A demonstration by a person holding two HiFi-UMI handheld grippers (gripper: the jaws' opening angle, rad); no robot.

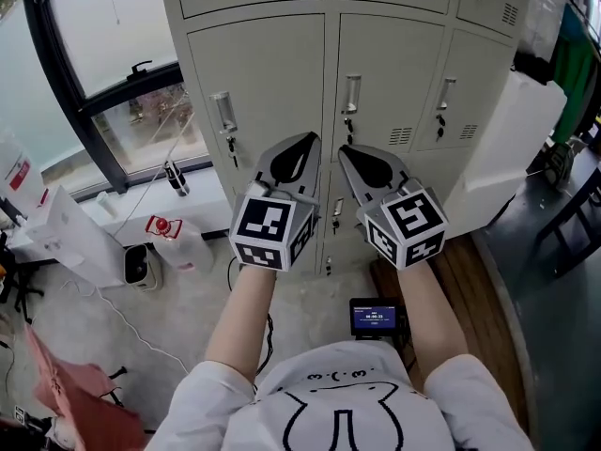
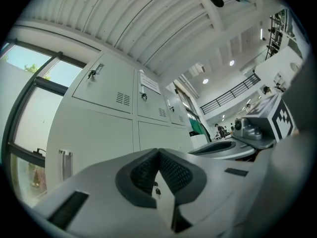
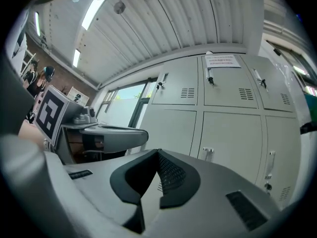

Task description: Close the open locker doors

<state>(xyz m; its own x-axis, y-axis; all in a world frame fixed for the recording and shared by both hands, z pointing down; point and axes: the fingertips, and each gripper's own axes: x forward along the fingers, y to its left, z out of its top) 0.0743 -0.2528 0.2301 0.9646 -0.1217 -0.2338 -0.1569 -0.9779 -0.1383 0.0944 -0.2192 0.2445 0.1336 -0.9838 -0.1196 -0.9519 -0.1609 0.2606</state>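
L tongs (image 1: 302,143) & R tongs (image 1: 346,152) clenched, empty; grey lockers (image 1: 272,73) ahead, window (image 1: 108,40) left.
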